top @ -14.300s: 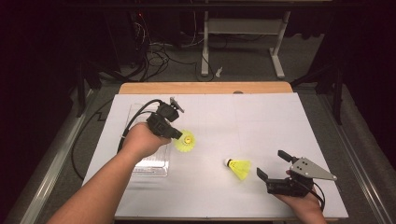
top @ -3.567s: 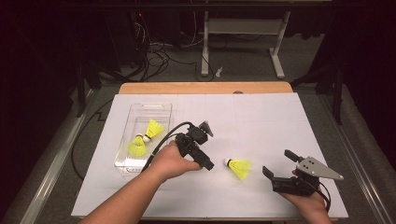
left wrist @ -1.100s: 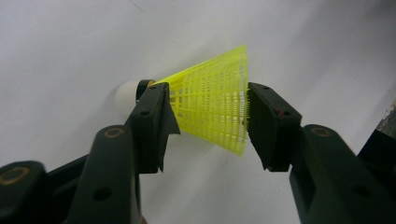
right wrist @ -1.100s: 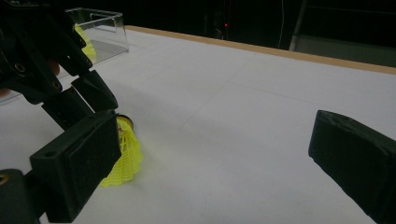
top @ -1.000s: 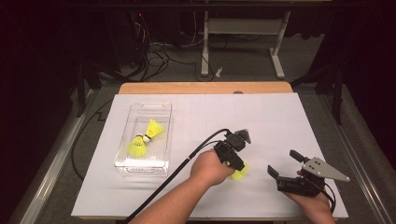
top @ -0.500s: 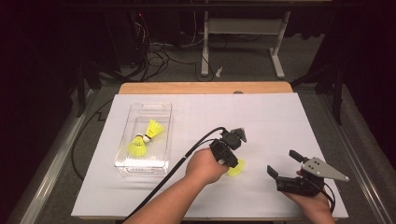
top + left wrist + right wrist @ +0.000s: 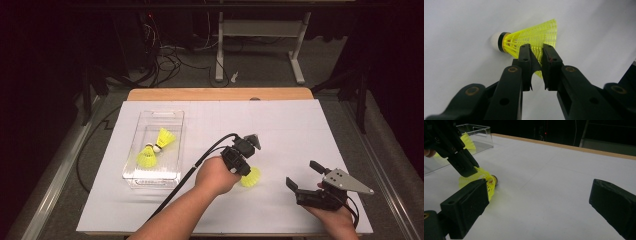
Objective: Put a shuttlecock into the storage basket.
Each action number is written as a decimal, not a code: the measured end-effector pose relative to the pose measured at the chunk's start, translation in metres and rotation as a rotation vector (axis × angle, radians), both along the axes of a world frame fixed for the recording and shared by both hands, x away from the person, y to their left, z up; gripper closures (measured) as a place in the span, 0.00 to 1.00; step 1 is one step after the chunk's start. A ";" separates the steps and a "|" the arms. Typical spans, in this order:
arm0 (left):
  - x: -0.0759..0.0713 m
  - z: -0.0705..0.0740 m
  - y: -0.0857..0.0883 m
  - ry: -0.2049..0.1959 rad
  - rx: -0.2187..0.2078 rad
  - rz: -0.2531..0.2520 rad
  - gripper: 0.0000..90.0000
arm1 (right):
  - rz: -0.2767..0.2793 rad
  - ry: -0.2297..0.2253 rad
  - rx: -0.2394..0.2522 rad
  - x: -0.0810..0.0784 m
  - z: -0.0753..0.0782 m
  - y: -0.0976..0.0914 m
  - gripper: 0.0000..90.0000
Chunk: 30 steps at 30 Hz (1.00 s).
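Observation:
A yellow shuttlecock (image 7: 251,178) with a white cork tip lies on the white table cover right of centre. My left gripper (image 7: 245,172) comes down on it from the left. In the left gripper view the jaws have just been closing, and the left gripper (image 7: 536,48) now pinches the mesh skirt of the shuttlecock (image 7: 534,40). My right gripper (image 7: 302,174) rests near the front right edge, open, with nothing between its jaws. In the right gripper view the right gripper (image 7: 539,192) faces the shuttlecock (image 7: 484,180), with the left gripper's jaws above it.
A clear plastic box (image 7: 152,114) stands on the left half of the table with two yellow shuttlecocks (image 7: 165,137) inside. The left gripper's black cable (image 7: 200,160) trails towards the front edge. A wooden table edge (image 7: 220,94) runs along the back.
Two shuttlecocks now lie in the box. The left gripper has crossed from the box to the last shuttlecock and its jaws have narrowed onto the skirt. The right gripper has stayed put.

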State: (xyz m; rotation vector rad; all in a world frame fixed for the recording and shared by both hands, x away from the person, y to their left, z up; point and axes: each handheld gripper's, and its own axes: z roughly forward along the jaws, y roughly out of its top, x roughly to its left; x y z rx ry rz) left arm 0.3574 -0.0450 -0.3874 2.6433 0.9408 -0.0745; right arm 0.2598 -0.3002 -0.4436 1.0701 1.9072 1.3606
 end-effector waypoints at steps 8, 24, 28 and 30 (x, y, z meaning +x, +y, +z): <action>0.002 0.003 0.006 -0.013 0.003 0.008 0.92 | 0.002 0.001 -0.001 0.000 0.000 0.000 0.03; 0.004 0.003 0.010 -0.052 0.015 0.011 0.98 | 0.001 0.002 -0.004 0.000 0.000 0.000 0.03; 0.004 0.003 0.011 -0.054 0.021 0.004 0.99 | 0.001 0.000 -0.004 0.000 0.000 0.001 0.03; 0.004 0.004 0.011 -0.061 0.024 0.007 0.99 | 0.002 0.001 -0.004 0.000 0.000 0.001 0.03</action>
